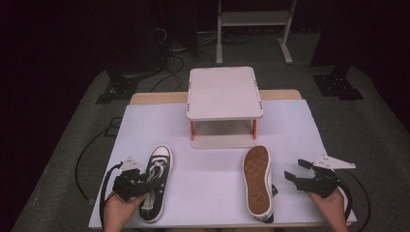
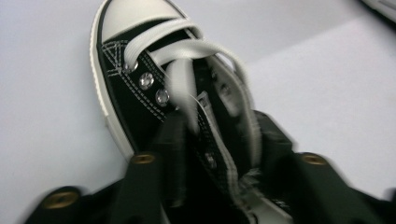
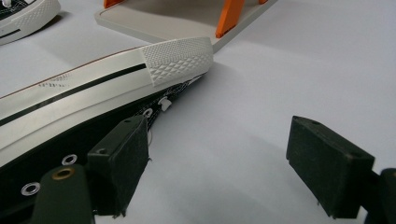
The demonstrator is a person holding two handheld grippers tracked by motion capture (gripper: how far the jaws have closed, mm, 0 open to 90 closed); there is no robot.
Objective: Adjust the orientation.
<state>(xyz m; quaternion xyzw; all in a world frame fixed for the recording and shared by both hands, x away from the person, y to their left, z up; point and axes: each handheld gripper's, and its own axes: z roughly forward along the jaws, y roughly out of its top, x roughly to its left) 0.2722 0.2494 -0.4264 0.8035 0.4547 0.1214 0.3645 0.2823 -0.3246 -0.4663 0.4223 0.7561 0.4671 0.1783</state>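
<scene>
Two black-and-white sneakers lie on the white sheet [image 1: 217, 145] that covers the table, both in front of a small two-level stand [image 1: 225, 104] with orange legs. Taking the stand as the landmark, the upright sneaker [image 1: 155, 186] lies in front of it and to its left, sole down, its white toe cap pointing toward the stand. The overturned sneaker [image 1: 257, 181] lies in front of the stand and to its right, brown sole facing up and tipped partly onto its side, toe also toward the stand.

The left gripper [image 1: 135, 181] is at the upright sneaker, on the side farther from the stand. In the left gripper view its fingers [image 2: 173, 154] sit on either side of the tongue and laces at the shoe's opening, partly closed around them; motion blur makes it impossible to tell whether they actually pinch the fabric.

The right gripper [image 1: 296, 170] sits just right of the overturned sneaker, farther from the stand than the shoe's toe. Its fingers [image 3: 327, 163] are spread wide and hold nothing; in the right gripper view one finger lies just beside the shoe's black canvas side near the eyelets, the other is well apart over the bare sheet.
</scene>
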